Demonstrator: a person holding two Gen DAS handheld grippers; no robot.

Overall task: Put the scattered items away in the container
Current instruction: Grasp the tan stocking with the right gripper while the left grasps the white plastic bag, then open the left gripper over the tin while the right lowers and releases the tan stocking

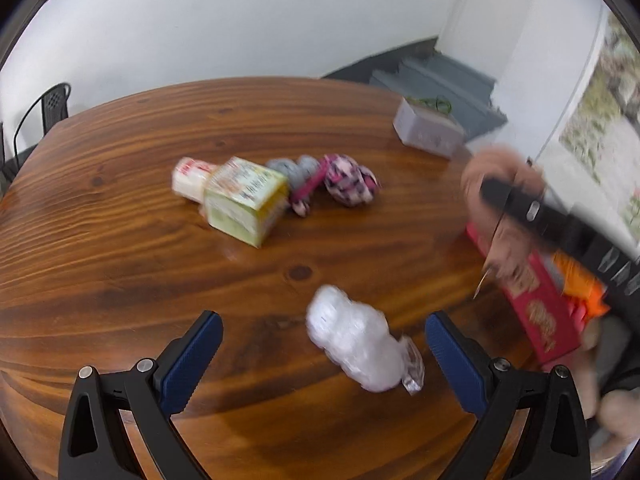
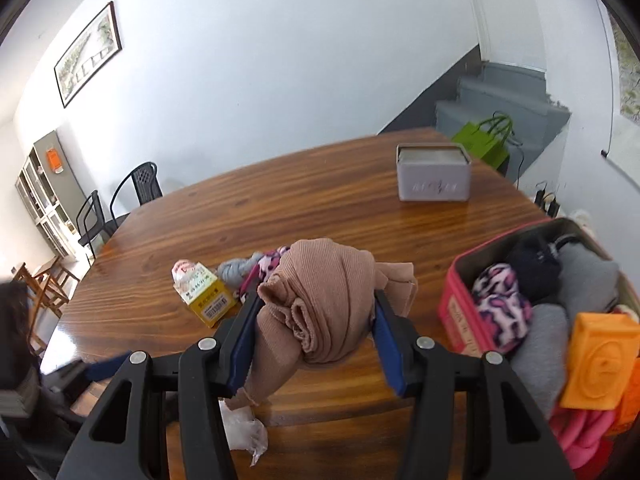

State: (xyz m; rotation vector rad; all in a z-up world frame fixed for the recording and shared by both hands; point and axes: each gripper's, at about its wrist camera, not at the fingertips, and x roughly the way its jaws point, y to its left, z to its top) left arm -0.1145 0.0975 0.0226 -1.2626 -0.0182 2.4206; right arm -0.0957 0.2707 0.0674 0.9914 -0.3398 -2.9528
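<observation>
The right gripper (image 2: 316,312) is clamped on a rolled tan ribbed cloth (image 2: 320,304), its blue pads (image 2: 386,332) pressing the bundle from both sides, with a loose tail of fabric hanging below the jaws above the wooden table (image 2: 320,200). Just to the right of those jaws sits the red tin container (image 2: 460,304), open and already filled: a pink-and-black patterned roll (image 2: 500,304), a dark roll (image 2: 532,264), grey folded cloth (image 2: 584,280), an orange embossed block (image 2: 600,364) and pink loops (image 2: 580,432) at its near end. Beyond the held cloth and to its left lie a yellow carton (image 2: 210,304), a small white-and-red pack (image 2: 186,272) touching it, and a grey roll (image 2: 236,270) beside a second pink patterned piece (image 2: 272,260). Farther ahead and to the right stands a grey lidded tin (image 2: 434,178), well apart from the rest, with a green bag (image 2: 486,142) past the table's far edge. A crumpled clear wrapper (image 2: 244,428) lies under the left jaw.

From the other hand, the left gripper (image 1: 324,334) hangs with its jaws spread wide and nothing in them, over a clear plastic-wrapped bundle (image 1: 356,348) that lies on the table between the blue fingers (image 1: 192,360), touching neither. Ahead of it the same carton (image 1: 244,200) and rolls sit in a row; to its right, blurred, a hand (image 1: 504,200) grips the other tool's dark handle above the red container (image 1: 548,320).
</observation>
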